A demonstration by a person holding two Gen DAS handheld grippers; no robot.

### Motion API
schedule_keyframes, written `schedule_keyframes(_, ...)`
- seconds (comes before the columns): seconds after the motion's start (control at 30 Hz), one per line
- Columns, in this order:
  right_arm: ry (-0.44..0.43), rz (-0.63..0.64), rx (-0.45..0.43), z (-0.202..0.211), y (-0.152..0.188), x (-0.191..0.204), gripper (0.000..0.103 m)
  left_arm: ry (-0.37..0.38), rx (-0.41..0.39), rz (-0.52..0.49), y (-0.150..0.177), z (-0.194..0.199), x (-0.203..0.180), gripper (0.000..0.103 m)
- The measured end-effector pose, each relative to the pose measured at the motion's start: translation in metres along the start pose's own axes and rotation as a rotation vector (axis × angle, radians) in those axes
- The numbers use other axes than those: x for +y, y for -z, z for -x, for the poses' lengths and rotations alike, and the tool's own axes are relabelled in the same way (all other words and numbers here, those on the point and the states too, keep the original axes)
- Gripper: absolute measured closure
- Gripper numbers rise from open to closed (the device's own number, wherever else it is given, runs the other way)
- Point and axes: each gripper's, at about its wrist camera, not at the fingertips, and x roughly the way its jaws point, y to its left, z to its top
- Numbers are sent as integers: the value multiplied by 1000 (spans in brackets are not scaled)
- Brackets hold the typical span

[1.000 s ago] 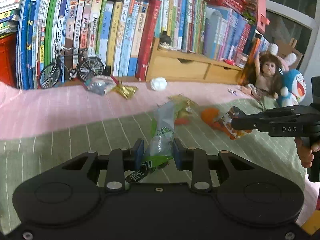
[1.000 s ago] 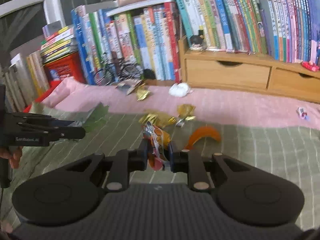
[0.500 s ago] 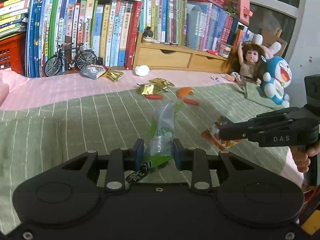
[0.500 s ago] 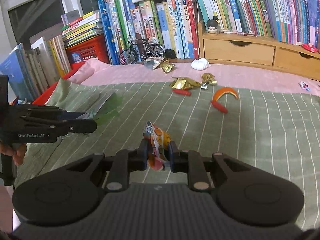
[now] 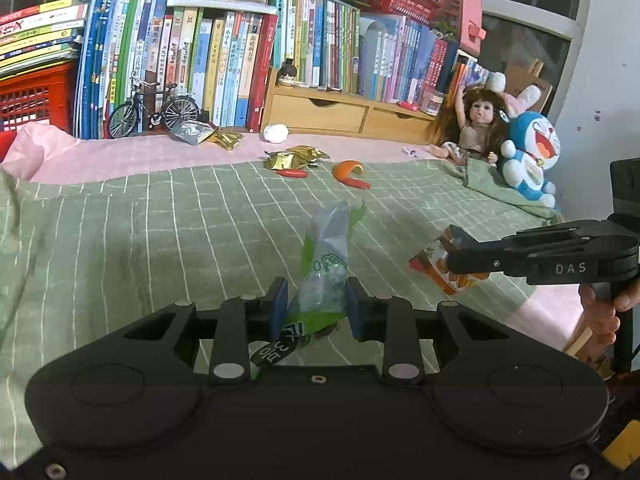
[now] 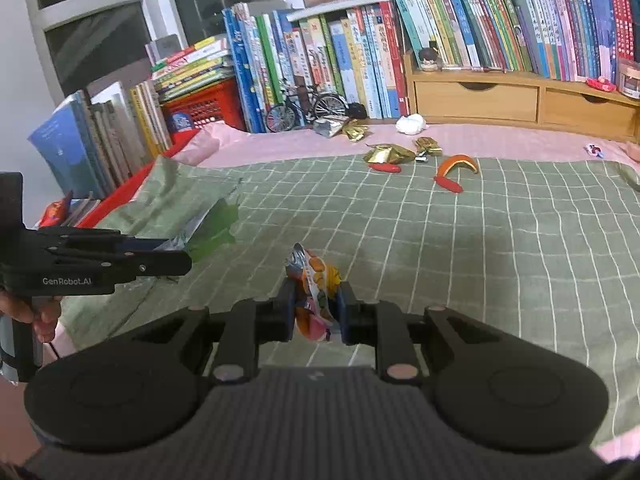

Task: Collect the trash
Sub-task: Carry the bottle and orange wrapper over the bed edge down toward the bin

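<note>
My left gripper [image 5: 316, 308] is shut on a green and clear plastic wrapper [image 5: 326, 260], held above the green checked blanket [image 5: 160, 232]. My right gripper [image 6: 316, 308] is shut on an orange snack packet [image 6: 316, 284]; that packet [image 5: 444, 268] also shows at the right of the left wrist view. More trash lies far ahead: gold foil wrappers [image 6: 390, 154], an orange peel [image 6: 460, 162], red chilli-like pieces [image 6: 448, 184], a white paper ball [image 6: 410, 123] and a silver pouch [image 6: 330, 126].
Rows of books [image 5: 224, 60] and a wooden drawer unit [image 5: 348, 114] line the far wall. A model bicycle [image 5: 154, 108], a doll [image 5: 474, 124] and a blue plush toy [image 5: 532, 156] stand at the back. A pink sheet [image 5: 120, 156] borders the blanket.
Both grippers have pulled back from the far trash and shelf, each still holding its wrapper. The scene looks farther away and more of the blanket shows.
</note>
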Motion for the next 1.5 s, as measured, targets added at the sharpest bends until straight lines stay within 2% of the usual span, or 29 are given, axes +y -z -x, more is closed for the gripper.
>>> schedule_keyframes(0.2,-36,26,-6,21,21,23,79,-15,1,5,26,22,-11,74)
schedule_keyframes(0.33,-73,32,-3,31,37,37,79,21,-8,20,46,37,-18,74)
schedule_keyframes(0.47,-105,15,-14,42,55,45,79,22,-20,12,66,53,-27,74)
schedule_keyframes(0.67,-96,4,-20,57,90,54,79,39,-26,66,96,76,-30,74)
schedule_keyframes(0.8,-116,-20,-7,66,115,59,79,74,-14,61,115,93,-38,74)
schedule_keyframes(1.13,-138,-58,11,90,151,64,79,122,-9,87,153,132,-58,74)
schedule_keyframes(1.23,-134,-48,35,91,164,69,79,146,-10,141,171,141,-62,74)
schedule_keyframes(1.37,-144,-35,87,85,177,74,79,191,42,192,198,137,-68,74)
schedule_keyframes(1.5,-120,-41,132,77,191,72,79,163,110,213,218,122,-70,74)
